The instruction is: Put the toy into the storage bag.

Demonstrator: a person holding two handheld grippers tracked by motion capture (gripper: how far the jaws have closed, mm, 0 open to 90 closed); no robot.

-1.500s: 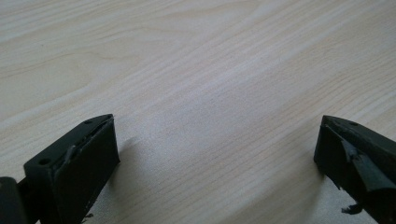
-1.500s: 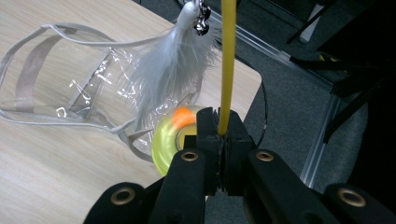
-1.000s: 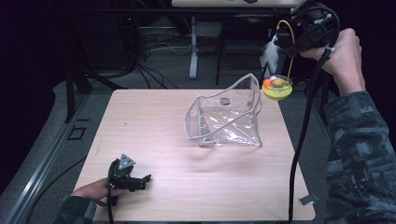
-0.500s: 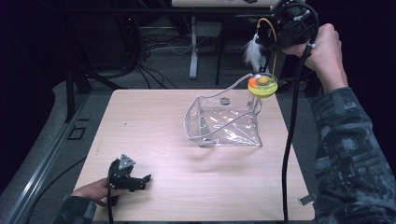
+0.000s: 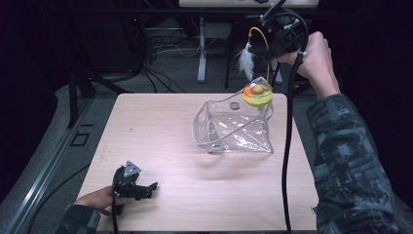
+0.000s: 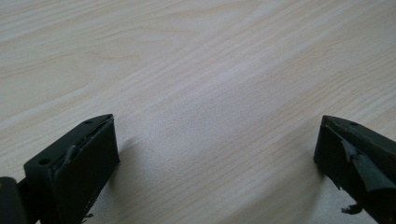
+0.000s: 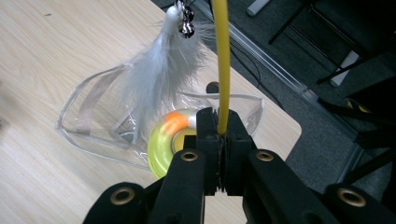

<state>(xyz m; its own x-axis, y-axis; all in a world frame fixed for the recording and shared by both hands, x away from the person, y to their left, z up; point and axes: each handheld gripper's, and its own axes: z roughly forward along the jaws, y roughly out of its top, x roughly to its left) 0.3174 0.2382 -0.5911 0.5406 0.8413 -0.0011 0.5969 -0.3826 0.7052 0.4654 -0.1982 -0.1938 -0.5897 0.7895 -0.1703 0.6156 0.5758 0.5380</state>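
My right gripper [image 5: 278, 38] is held high over the table's far right, shut on the thin yellow rod [image 7: 223, 65] of a cat toy. A white feather [image 7: 159, 70] with a small bell [image 7: 187, 29] dangles from the rod's top. The toy's yellow-green disc [image 5: 257, 93] with an orange ball hangs just over the far right corner of a clear plastic pouch [image 5: 234, 127], which stands open on the table [image 5: 160, 126]. Near the front left edge my left gripper [image 5: 146, 189] rests on the wood, open with bare table between its fingers [image 6: 74, 158].
A dark button or snap [image 5: 234, 105] sits at the pouch's far rim. The right gripper's black cable [image 5: 286, 146] hangs down past the table's right side. Beyond the table lie dark floor, cables and a white stand leg [image 5: 201, 53].
My right gripper has carried the toy leftward, from beyond the table's right edge to above the pouch's far corner. The left gripper has stayed put.
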